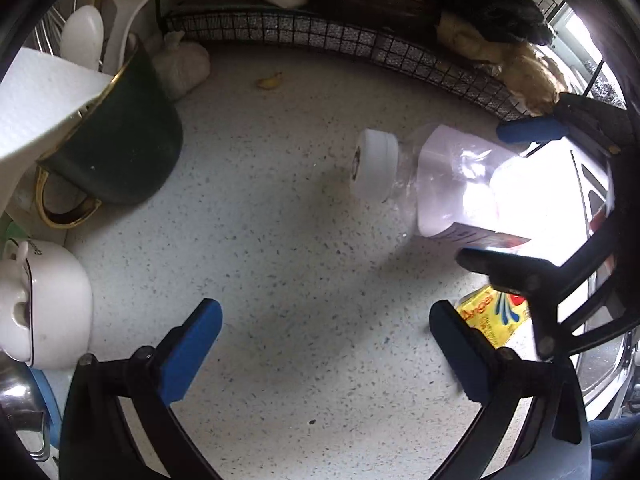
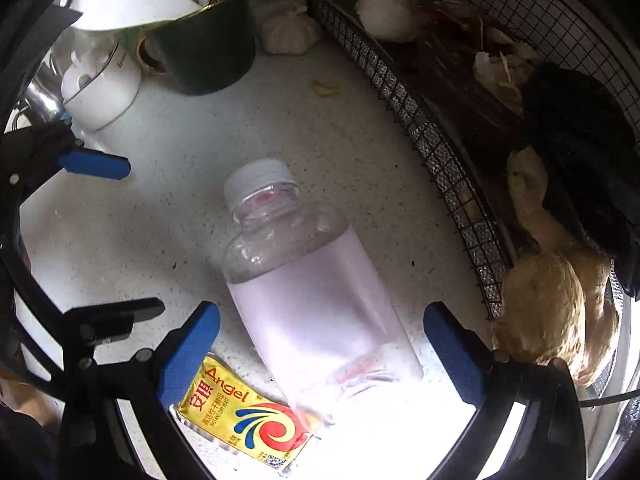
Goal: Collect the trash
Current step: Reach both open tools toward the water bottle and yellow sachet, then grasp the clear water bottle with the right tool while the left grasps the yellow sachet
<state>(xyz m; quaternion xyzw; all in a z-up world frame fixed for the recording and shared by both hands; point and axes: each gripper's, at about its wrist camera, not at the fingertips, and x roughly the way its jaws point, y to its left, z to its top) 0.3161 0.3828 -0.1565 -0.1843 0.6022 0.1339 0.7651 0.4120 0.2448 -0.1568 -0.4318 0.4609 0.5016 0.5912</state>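
Both my grippers, left point(image 1: 326, 344) and right point(image 2: 322, 344), stand open and empty; bottle point(image 2: 312, 296) and sachet point(image 2: 240, 412) remain uncollected on the counter point(image 1: 280, 240).

The left gripper point(image 1: 326, 344) has two black arms with a blue pad on the inner face of each finger point(image 1: 188, 350), and dull round screws at the joints. The right gripper point(image 2: 322, 350) is built the same: black linkage bars, blue pads point(image 2: 452, 350), small round screws. A dark blue sleeve point(image 1: 612, 440) shows at the edge.
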